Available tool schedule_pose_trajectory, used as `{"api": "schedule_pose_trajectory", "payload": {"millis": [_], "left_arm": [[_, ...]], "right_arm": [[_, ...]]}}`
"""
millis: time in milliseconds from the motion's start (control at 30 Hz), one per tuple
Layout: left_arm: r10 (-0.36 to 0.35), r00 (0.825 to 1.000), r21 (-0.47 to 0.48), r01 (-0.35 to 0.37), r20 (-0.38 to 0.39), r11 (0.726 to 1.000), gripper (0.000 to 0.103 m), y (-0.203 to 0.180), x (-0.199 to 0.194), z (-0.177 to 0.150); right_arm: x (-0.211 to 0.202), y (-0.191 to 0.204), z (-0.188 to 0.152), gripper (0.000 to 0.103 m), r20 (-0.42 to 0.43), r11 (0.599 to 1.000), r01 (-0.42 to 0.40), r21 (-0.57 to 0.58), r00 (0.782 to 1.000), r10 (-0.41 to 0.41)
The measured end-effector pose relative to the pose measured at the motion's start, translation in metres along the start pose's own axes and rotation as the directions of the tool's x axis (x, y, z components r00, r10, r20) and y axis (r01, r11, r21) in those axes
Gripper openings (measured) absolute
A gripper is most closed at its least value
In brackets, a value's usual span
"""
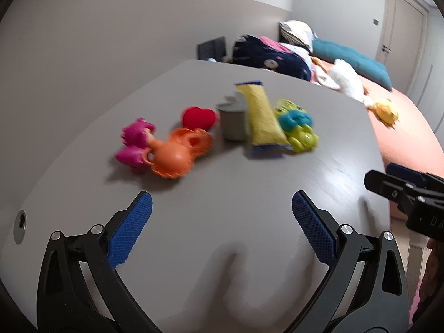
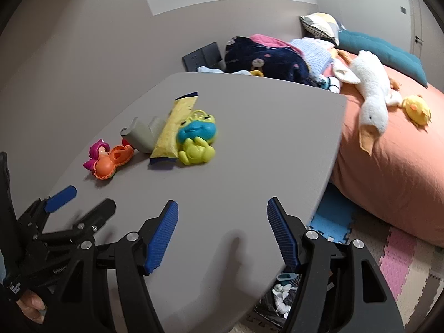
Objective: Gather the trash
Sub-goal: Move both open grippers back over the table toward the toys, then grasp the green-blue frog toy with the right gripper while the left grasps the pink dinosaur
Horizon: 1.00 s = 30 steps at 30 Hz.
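A yellow snack wrapper with blue ends (image 1: 262,115) (image 2: 174,127) lies on the grey table (image 1: 222,183) (image 2: 263,144), beside a crumpled grey paper cup (image 1: 232,122) (image 2: 140,136). My left gripper (image 1: 222,216) is open and empty, hovering over the near part of the table, short of these items. My right gripper (image 2: 222,227) is open and empty near the table's right front edge. The left gripper also shows in the right wrist view (image 2: 83,197), and the right gripper shows in the left wrist view (image 1: 388,186).
Toys sit around the trash: a pink one (image 1: 136,144), an orange one (image 1: 177,155), a red heart (image 1: 198,116) and a green-blue frog (image 2: 197,141). A bed with an orange sheet (image 2: 394,172), plush goose (image 2: 371,97) and clothes lies right. A bin with trash (image 2: 280,297) sits under the table edge.
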<state>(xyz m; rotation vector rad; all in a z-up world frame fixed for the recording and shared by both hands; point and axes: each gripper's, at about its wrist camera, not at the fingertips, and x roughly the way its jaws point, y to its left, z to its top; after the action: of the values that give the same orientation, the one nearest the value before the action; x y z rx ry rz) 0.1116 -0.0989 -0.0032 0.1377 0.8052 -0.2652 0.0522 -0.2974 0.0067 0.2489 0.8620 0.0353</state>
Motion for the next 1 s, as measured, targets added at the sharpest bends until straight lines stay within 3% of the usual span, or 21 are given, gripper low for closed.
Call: {"api": "schedule_pose_trajectory", "payload": {"millis": [433, 733, 1000], "left_arm": [[0.028, 1.0, -0.084, -0.028, 0.003, 0.996, 0.098, 0.062, 0.026, 0.025], [0.033, 0.999, -0.131, -0.031, 0.01, 0.991, 0.086, 0.089, 0.045, 0.043], [-0.004, 1.0, -0.172, 0.0, -0.019, 0.985, 0.073, 0.109, 0.065, 0.051]], "right_arm": [[0.041, 0.027, 0.034, 0.068, -0.017, 1.0, -0.006, -0.014, 1.0, 0.005], [0.067, 0.034, 0.06, 0.067, -0.016, 1.0, 0.016, -0.009, 1.0, -0.016], [0.097, 0.031, 0.076, 0.058, -0.047, 0.999, 0.046, 0.023, 0.998, -0.044]]}}
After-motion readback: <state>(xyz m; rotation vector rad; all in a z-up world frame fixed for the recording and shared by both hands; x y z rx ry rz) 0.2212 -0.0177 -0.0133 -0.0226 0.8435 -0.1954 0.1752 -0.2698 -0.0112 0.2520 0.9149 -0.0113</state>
